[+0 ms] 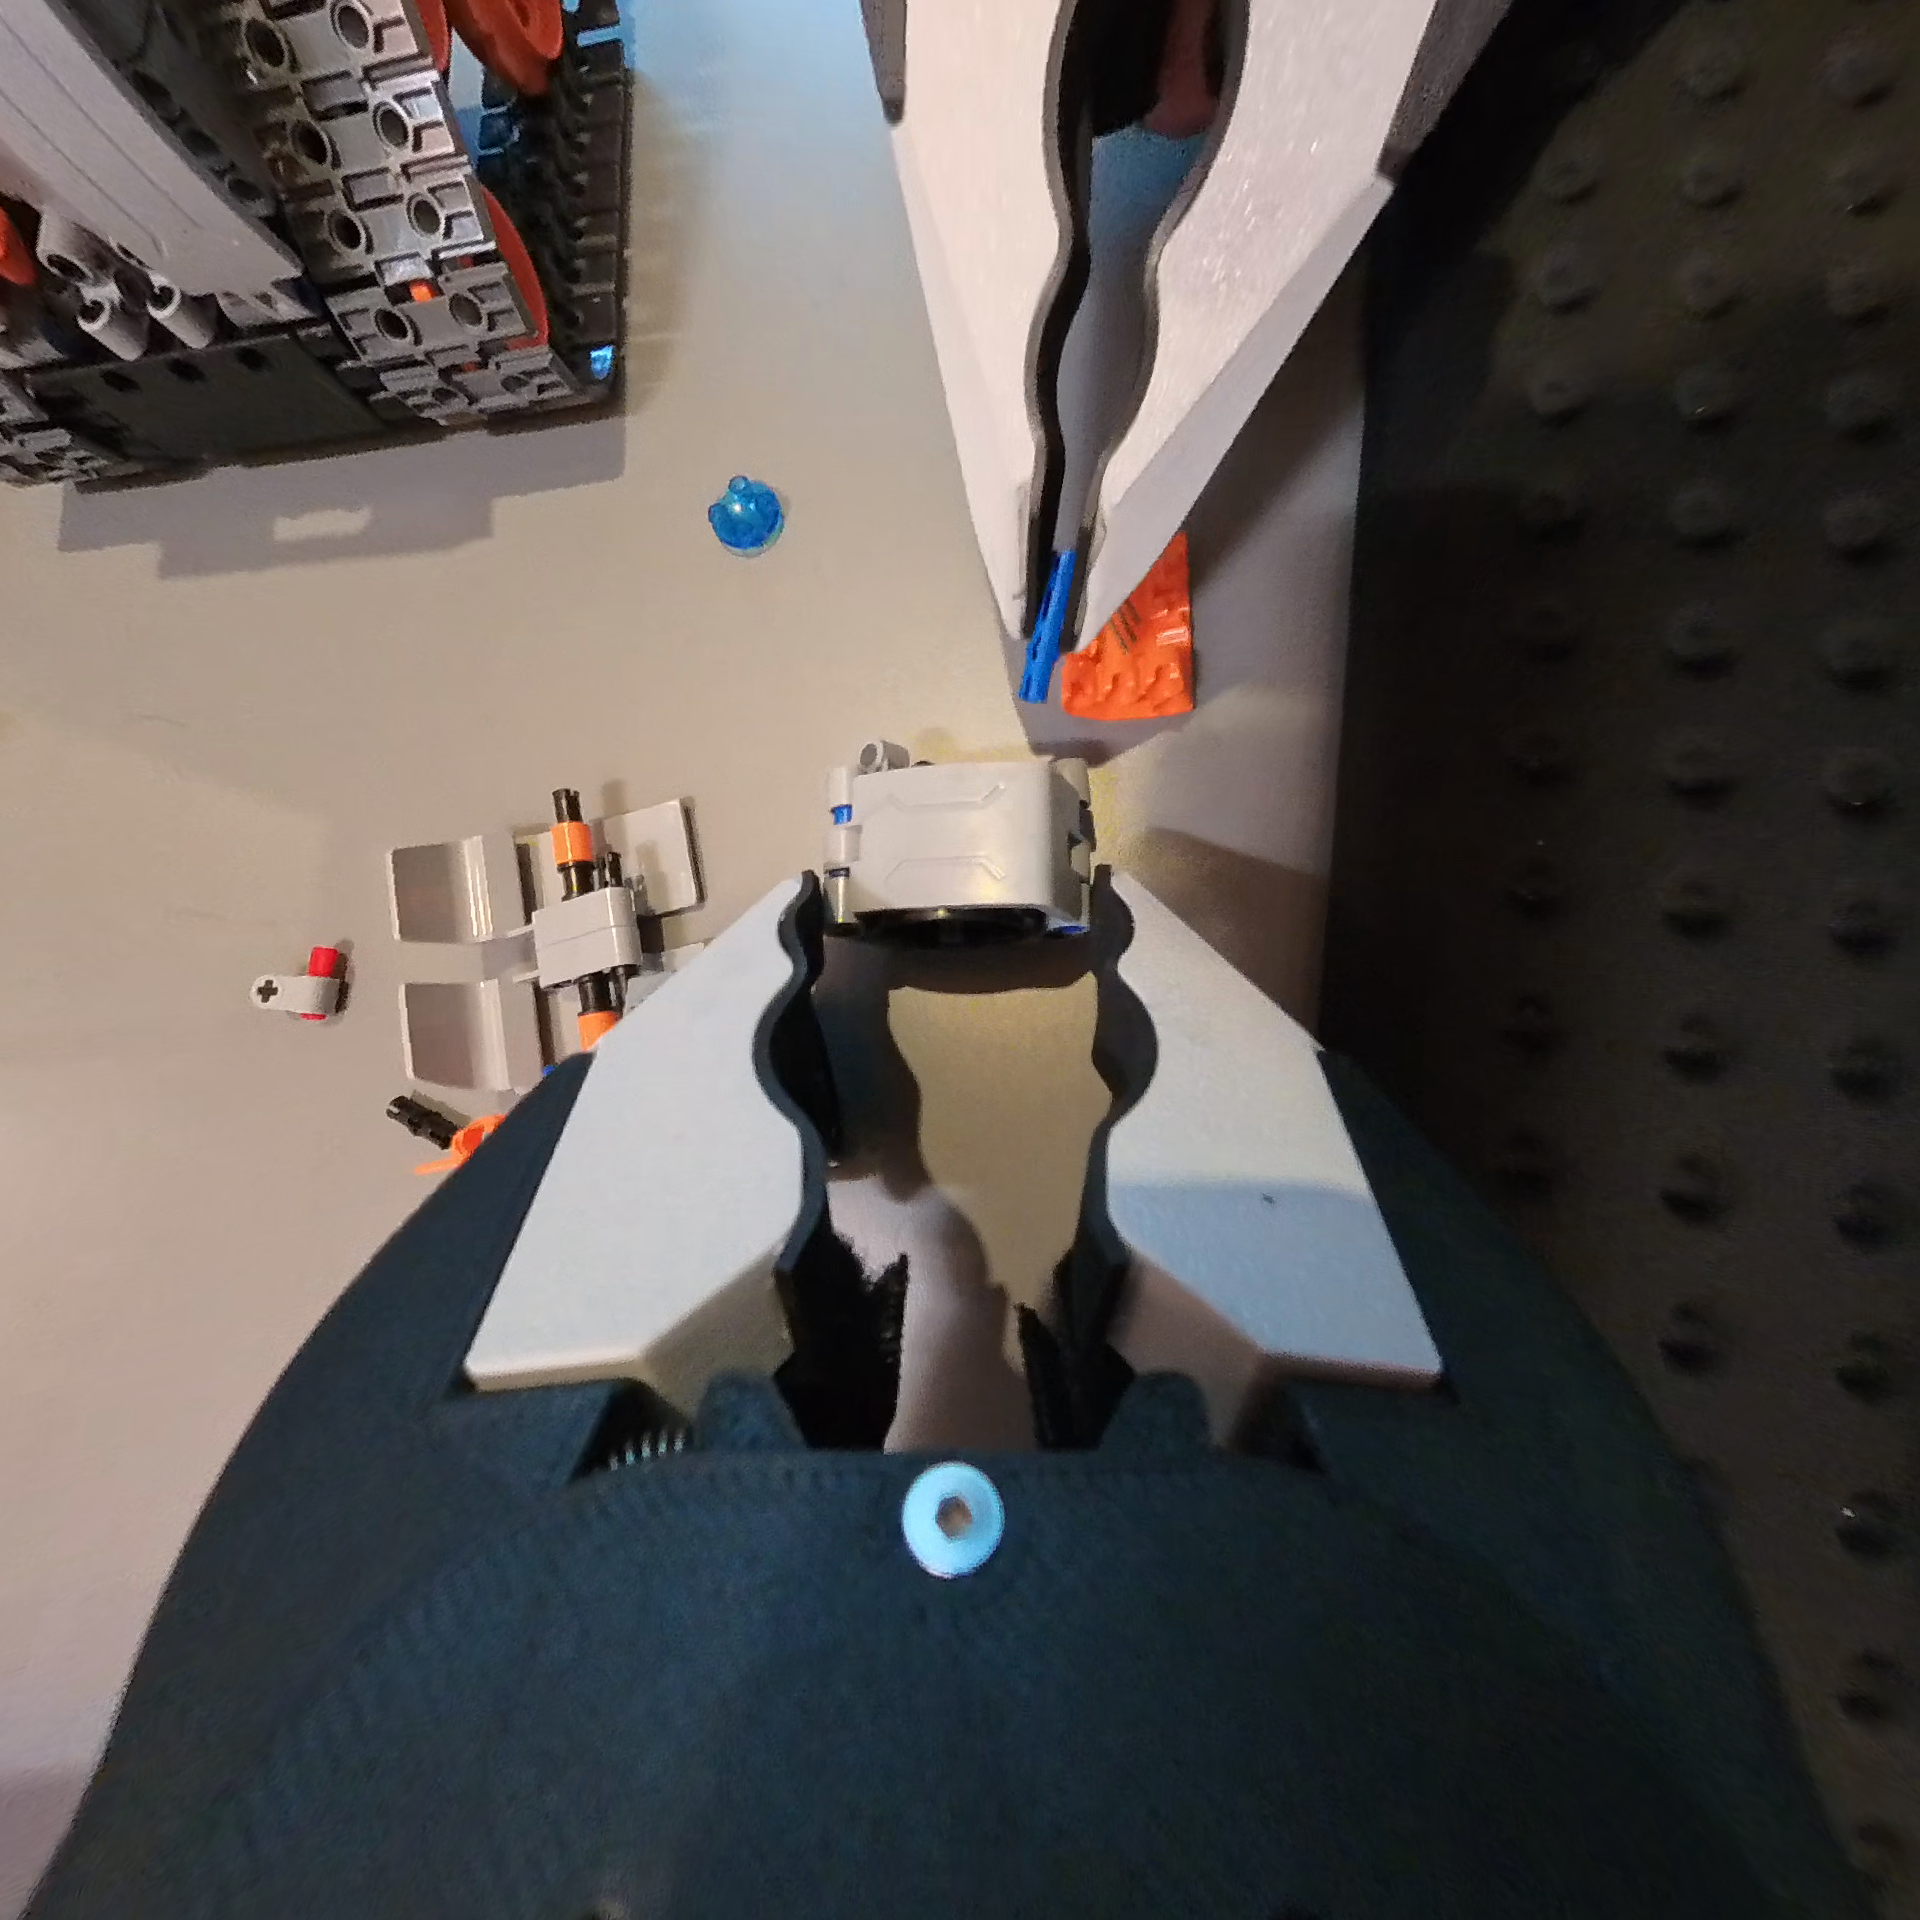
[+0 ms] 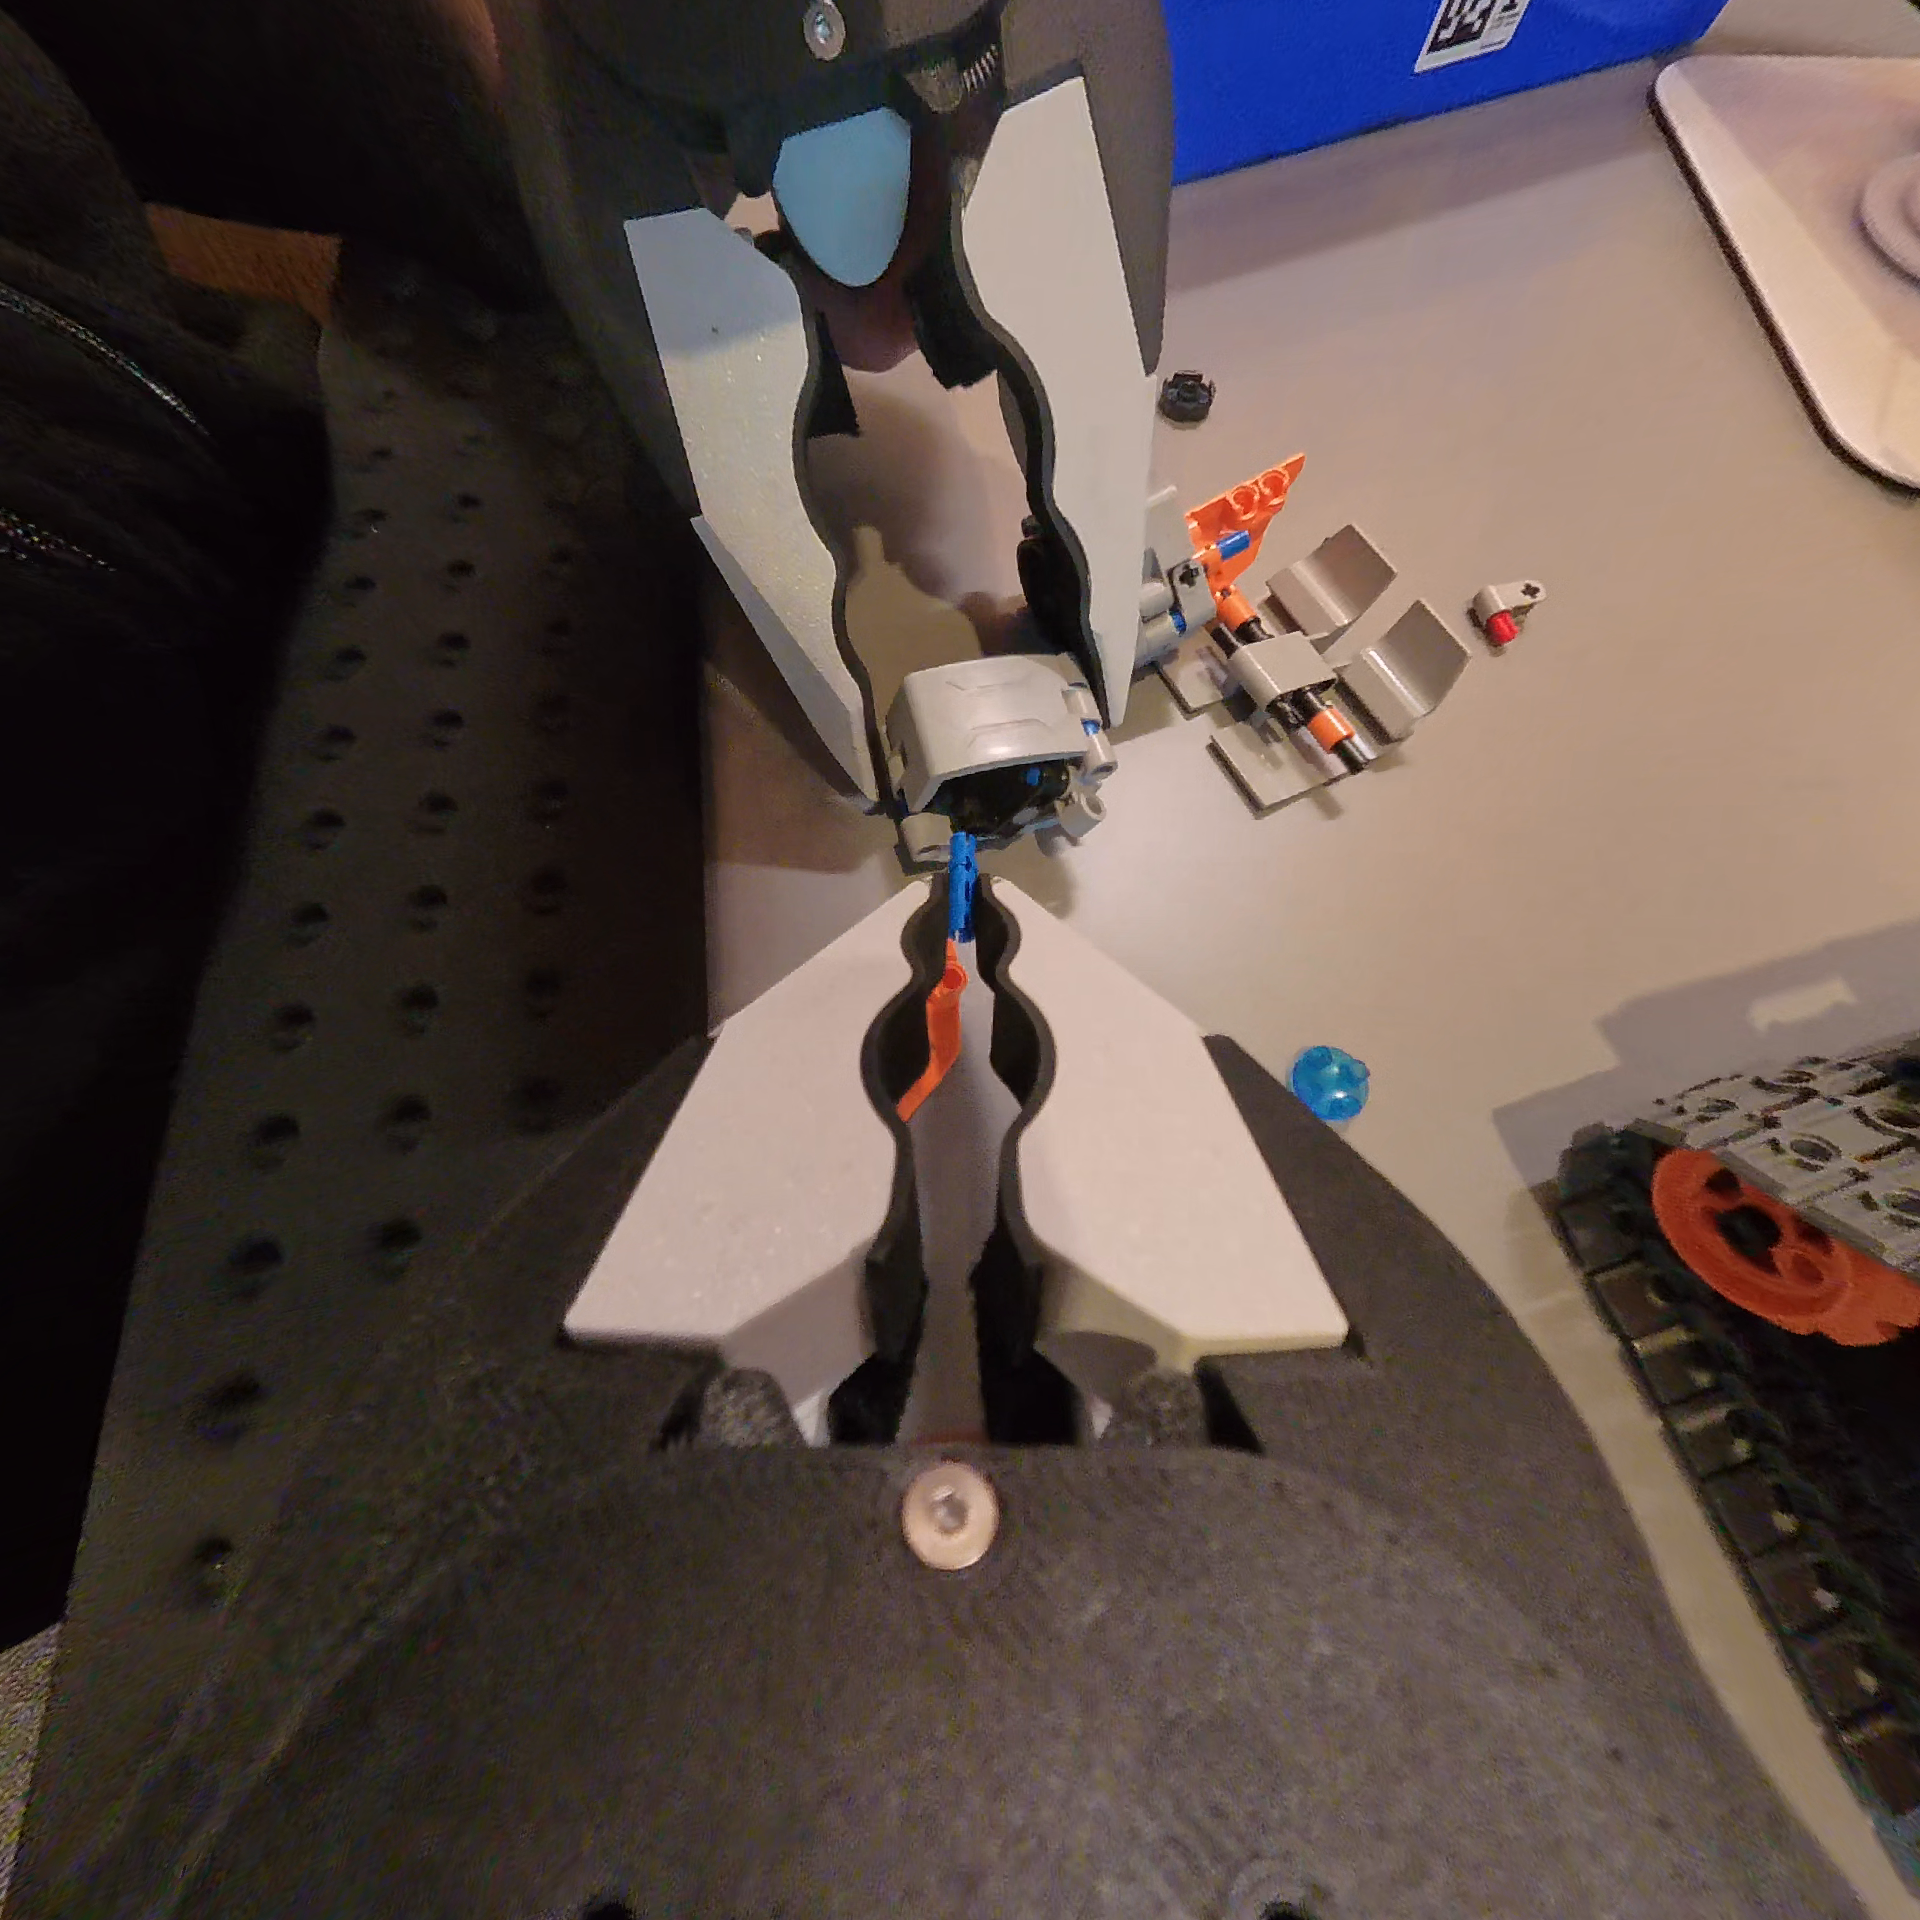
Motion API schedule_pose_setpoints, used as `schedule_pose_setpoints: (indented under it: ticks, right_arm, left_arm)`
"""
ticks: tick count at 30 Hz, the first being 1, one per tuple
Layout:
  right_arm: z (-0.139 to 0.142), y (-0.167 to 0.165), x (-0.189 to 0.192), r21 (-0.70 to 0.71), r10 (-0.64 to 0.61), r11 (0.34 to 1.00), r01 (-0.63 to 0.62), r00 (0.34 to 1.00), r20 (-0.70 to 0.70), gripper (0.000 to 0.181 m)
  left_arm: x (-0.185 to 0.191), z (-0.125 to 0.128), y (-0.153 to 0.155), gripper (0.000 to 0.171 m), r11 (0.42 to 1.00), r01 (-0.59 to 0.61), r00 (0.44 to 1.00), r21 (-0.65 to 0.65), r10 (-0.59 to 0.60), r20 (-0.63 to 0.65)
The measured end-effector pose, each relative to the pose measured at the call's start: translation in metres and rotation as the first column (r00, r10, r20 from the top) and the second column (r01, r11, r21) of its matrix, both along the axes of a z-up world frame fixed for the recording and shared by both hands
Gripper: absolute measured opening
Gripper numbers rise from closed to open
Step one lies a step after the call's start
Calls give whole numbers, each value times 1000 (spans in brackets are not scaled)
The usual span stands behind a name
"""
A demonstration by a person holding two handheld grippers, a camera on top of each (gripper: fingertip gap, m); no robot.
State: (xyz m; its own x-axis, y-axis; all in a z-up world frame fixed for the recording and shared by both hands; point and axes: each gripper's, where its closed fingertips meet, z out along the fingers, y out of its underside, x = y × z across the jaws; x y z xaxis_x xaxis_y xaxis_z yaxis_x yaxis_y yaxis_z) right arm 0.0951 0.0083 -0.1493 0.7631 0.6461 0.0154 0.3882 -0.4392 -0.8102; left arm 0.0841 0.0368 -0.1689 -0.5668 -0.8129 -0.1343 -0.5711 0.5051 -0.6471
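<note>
A: Left wrist view?
B: Left gripper [image 1: 956, 894] clamped around grey housing piece [image 1: 951, 836], held just over the table [image 1: 312, 675]. Right gripper [image 1: 1055, 613] opposite, pinching blue pin [image 1: 1047, 639].
A: Right wrist view?
B: Right gripper [image 2: 961, 899] nearly closed on the pin [image 2: 963, 883], tip at the housing's [image 2: 982, 727] underside. Seated or not, can't tell. Orange plate [image 2: 1242, 509], blue dome [image 2: 1330, 1081] loose.

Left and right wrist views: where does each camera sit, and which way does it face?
Left wrist view: sits on the left gripper, looking along its fingers at the grey block assembly it clamps; the right gripper enters from the top.
Right wrist view: sits on the right gripper, facing the opposite way, its fingers pinching a blue pin.
Shared: both grippers, the assembly, the blue dome piece and the tracked vehicle.
</note>
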Motion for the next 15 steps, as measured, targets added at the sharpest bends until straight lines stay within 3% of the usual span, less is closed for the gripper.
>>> schedule_pose_setpoints:
  ticks: [15]
  right_arm:
    - [-15,3,-5,-59,35,998,-35,999,14,2]
  left_arm:
    - [-3,-5,-5,51,999,40,999,-37,-39,26]
